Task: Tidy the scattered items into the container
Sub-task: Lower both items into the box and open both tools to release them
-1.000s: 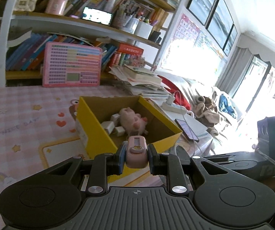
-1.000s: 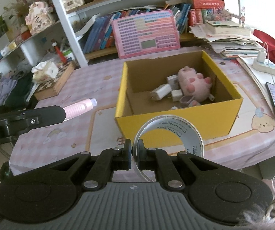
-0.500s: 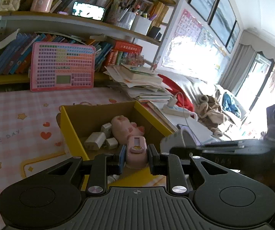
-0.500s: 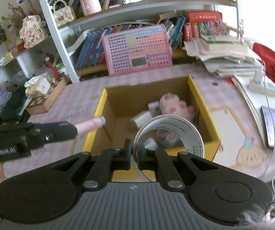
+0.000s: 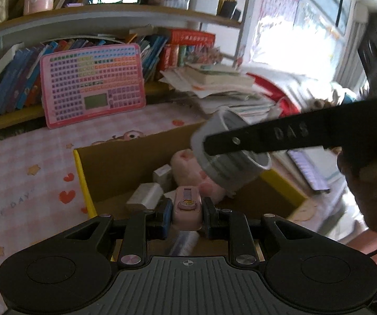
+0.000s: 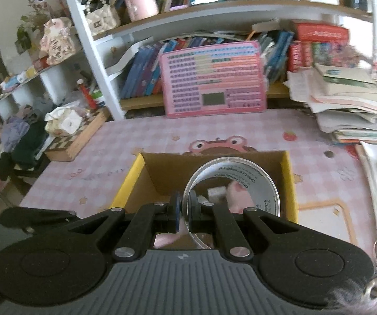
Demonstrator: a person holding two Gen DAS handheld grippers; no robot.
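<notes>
Closest to us, our left gripper (image 5: 187,214) is clamped on a small pink plastic gadget (image 5: 187,210), rounded and smooth, with a little screen on its top face; what lies under it is hidden. Our right gripper (image 6: 185,210) pinches the thin wall of a glossy grey tape roll (image 6: 231,183), whose lower edge drops behind the fingers. Both are held over the yellow cardboard box (image 5: 83,181), matte brown inside. Just ahead of the gadget lie white blocky chargers (image 5: 147,195) and a soft pink plush pig (image 5: 188,164), partly covered by the tape. Beyond the box, a pink checked mat (image 6: 135,136) and a pink keyboard toy (image 6: 212,78) leaning on the blurred bookshelf (image 6: 104,78).
</notes>
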